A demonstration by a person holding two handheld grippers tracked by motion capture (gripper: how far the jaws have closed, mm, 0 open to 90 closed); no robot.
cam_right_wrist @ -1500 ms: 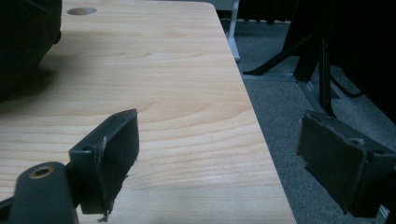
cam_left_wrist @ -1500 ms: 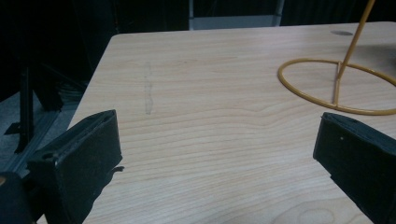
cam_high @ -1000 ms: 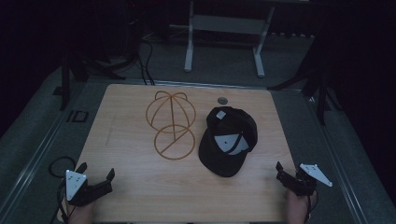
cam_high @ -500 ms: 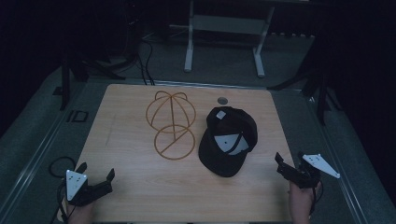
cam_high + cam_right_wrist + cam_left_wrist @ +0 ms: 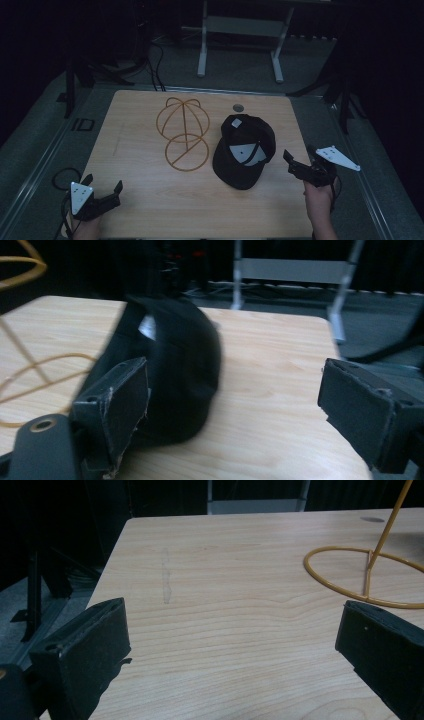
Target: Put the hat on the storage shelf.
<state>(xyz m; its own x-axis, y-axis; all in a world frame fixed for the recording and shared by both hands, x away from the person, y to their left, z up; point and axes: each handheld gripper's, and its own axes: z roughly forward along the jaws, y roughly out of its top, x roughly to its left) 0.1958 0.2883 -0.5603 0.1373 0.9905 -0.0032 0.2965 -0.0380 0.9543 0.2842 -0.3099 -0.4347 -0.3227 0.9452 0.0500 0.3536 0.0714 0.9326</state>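
Grey frame (image 5: 240,30) beyond table (image 5: 135,150); cables (image 5: 152,60), perhaps.

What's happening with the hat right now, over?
Left tool open, low at table's near left corner. Right tool open, beside black cap, not touching. Cap upside down by wire hat stand. Nothing between.

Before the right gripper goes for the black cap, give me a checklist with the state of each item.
1. Right gripper jaws open: ok, wide apart and holding nothing.
2. Right gripper aimed at the black cap: ok, the cap lies just ahead of the jaws in the right gripper view.
3. Cap free of the wire hat stand: ok, it lies beside the stand, apart from it.
4. Cap the right way up: not ok, it lies upside down with its inside showing.
5. Left gripper out of the way: ok, open at the table near corner.
6. Cap's strap fastened: cannot tell.
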